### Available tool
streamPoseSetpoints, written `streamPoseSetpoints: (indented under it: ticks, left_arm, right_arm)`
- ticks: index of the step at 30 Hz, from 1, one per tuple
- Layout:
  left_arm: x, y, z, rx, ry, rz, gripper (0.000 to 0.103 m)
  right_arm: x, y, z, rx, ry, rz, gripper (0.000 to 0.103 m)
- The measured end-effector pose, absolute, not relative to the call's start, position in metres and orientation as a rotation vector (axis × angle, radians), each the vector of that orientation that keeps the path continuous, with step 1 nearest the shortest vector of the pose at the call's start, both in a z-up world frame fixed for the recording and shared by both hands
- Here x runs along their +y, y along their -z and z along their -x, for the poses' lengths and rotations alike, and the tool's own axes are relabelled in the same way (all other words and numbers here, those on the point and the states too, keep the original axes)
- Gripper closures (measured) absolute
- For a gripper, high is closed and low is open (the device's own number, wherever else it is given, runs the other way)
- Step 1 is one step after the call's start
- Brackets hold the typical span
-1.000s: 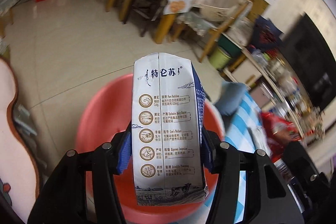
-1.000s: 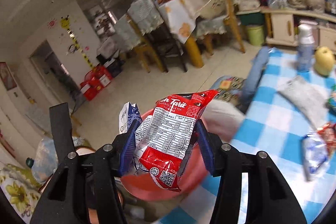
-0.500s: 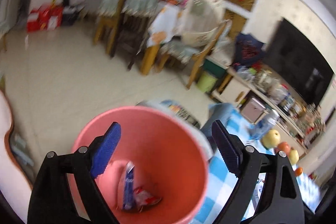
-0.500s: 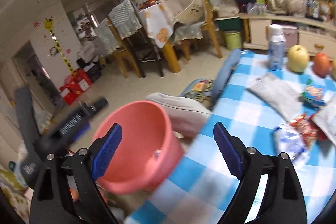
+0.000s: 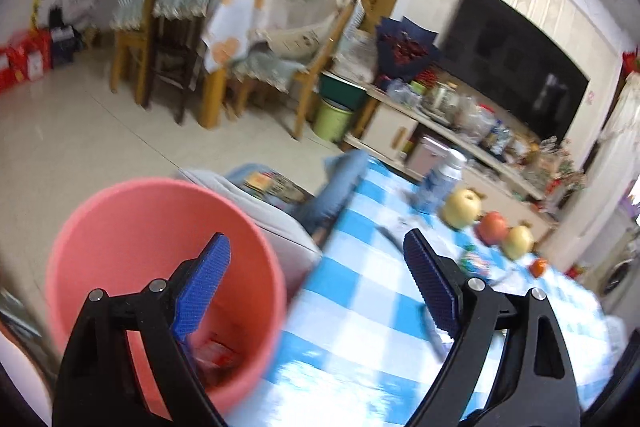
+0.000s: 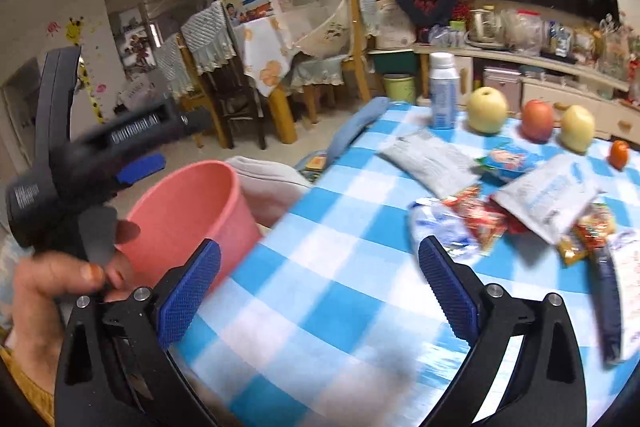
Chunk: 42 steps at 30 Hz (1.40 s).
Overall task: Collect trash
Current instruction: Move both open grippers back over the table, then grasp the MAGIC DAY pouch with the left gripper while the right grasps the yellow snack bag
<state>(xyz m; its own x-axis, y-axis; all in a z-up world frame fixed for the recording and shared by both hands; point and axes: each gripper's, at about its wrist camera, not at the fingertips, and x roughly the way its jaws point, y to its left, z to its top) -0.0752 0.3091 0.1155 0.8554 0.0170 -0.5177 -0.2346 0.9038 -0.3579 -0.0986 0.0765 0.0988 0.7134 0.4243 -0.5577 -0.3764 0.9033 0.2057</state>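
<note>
On my left wrist view, the left gripper (image 5: pixel 316 255) is spread wide and empty above the near edge of the pink bin (image 5: pixel 160 187), with a red wrapper (image 5: pixel 216 351) lying at its bottom beside the checked tablecloth (image 5: pixel 360 307). On my right wrist view, the right gripper (image 6: pixel 320 259) is likewise wide and empty over the cloth, and the wrapper pile (image 6: pixel 520 211) sits ahead to the right, so I judge I'm between drops and must next reach across and close on one wrapper, leaving the fruit (image 6: pixel 486 109) alone.
</note>
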Motion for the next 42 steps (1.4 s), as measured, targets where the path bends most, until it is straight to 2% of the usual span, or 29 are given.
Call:
streamPoseSetpoints:
  ticks: [16,29,42]
  left_arm:
    - [0.213,-0.090,0.042,0.676,-0.056,0.180,0.014]
    - [0.172,-0.070,0.019,0.808,0.064,0.332,0.014]
    - [0.115,-0.039,-0.008,0.953,0.028,0.209,0.014]
  right_arm:
    - [0.000,-0.088,0.104,0.643,-0.379,-0.085,0.005]
    - [-0.059,-0.086,0.096,0.689,-0.330,-0.075,0.005]
    - [-0.146,-0.089,0.066,0.687,-0.208,-0.189,0.005]
